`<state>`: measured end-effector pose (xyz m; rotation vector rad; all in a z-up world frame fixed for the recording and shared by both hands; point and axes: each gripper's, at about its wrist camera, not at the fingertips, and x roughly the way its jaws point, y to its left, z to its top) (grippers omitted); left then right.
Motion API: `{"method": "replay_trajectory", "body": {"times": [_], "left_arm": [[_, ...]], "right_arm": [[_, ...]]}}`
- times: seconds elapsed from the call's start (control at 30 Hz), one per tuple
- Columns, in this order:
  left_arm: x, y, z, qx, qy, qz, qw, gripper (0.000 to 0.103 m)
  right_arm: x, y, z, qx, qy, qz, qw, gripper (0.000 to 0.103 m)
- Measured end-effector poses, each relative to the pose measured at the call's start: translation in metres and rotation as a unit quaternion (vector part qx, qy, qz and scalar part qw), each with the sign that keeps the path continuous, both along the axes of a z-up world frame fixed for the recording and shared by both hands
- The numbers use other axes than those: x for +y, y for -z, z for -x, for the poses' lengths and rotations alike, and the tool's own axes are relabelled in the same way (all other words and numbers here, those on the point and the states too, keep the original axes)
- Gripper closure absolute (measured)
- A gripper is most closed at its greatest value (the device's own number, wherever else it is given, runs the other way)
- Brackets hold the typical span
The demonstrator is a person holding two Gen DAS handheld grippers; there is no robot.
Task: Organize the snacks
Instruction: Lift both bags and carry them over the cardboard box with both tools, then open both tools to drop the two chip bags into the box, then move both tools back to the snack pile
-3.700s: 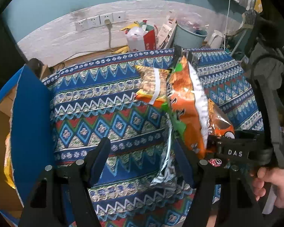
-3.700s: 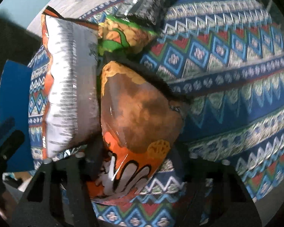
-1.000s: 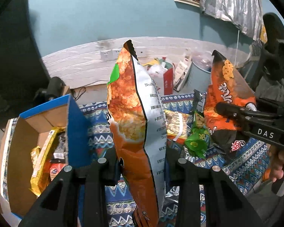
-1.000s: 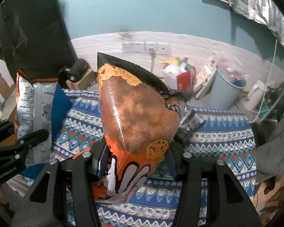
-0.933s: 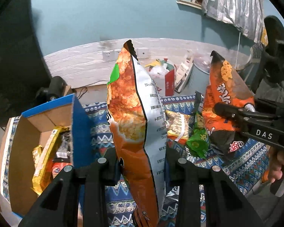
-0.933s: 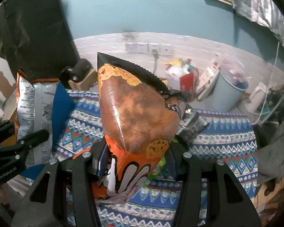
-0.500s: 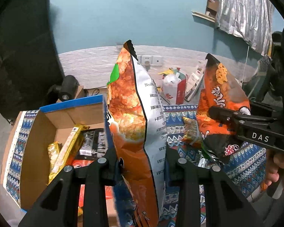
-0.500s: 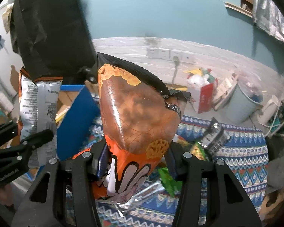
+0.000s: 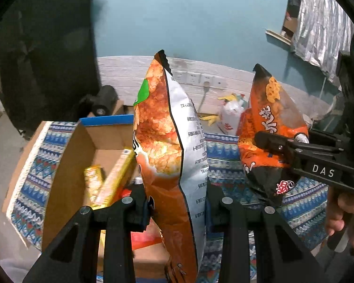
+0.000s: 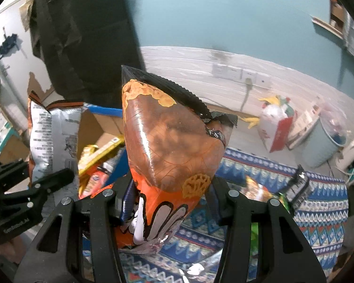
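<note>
A: What is each gripper carrying right now?

B: Left gripper [image 9: 178,202] is clamping the lower part of a tall chip bag [image 9: 170,146], jaws squeezed narrow on it. Bag is standing upright, orange front with a fried-chip photo, green patch near the top, silver-white back panel with small print too fine to read. It's hanging above the near edge of the cardboard box [image 9: 70,165].

A: And the right?

B: Right gripper [image 10: 171,195] is gripping a puffier orange snack bag [image 10: 170,146] near its bottom, jaws partly spread around it. Black serrated top seal, clear window showing brown pieces, white cartoon lettering low down. Left view is showing white characters on its orange side, plus "DAS" on the gripper body.

A: Where is the box?

B: It's sitting on the patterned blue cloth [image 9: 302,207], blue-edged flap up, holding yellow packets [image 9: 101,184] and something red. More snacks [image 10: 297,188] are lying on the cloth to the right. A hand [image 9: 342,217] is holding the right gripper.
</note>
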<state>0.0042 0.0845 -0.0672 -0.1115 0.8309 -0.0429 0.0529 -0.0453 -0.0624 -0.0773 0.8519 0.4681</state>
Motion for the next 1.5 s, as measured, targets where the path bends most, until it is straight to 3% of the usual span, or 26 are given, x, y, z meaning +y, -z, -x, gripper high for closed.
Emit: {"method": "replay_trajectory", "body": {"times": [0.13,0.37,0.83,0.9,1.1,1.33,1.5], "left_arm": [[0.02,0.0,0.005,-0.001,-0.013,0.016,0.9998,0.068],[0.049,0.0,0.008,-0.004,-0.041,0.001,0.9992,0.068],[0.099,0.023,0.008,0.041,-0.092,-0.01,0.9949,0.067],[0.103,0.027,0.007,0.05,-0.099,-0.017,0.9937,0.058],[0.108,0.029,0.008,0.062,-0.119,-0.038,0.9902,0.045],[0.11,0.021,0.01,0.046,-0.125,-0.026,0.9908,0.043],[0.109,0.02,0.007,0.041,-0.121,-0.018,0.9916,0.041]], "right_arm": [[0.022,0.0,-0.003,0.0,-0.014,-0.002,1.0,0.053],[0.058,0.005,-0.008,0.008,-0.042,-0.006,0.999,0.053],[0.12,0.021,-0.014,0.029,-0.099,0.001,0.995,0.053],[0.126,0.025,-0.016,0.033,-0.105,0.004,0.994,0.053],[0.135,0.033,-0.017,0.046,-0.114,0.013,0.992,0.053],[0.138,0.04,-0.022,0.063,-0.117,0.019,0.991,0.049],[0.134,0.037,-0.019,0.06,-0.111,0.016,0.992,0.036]]}}
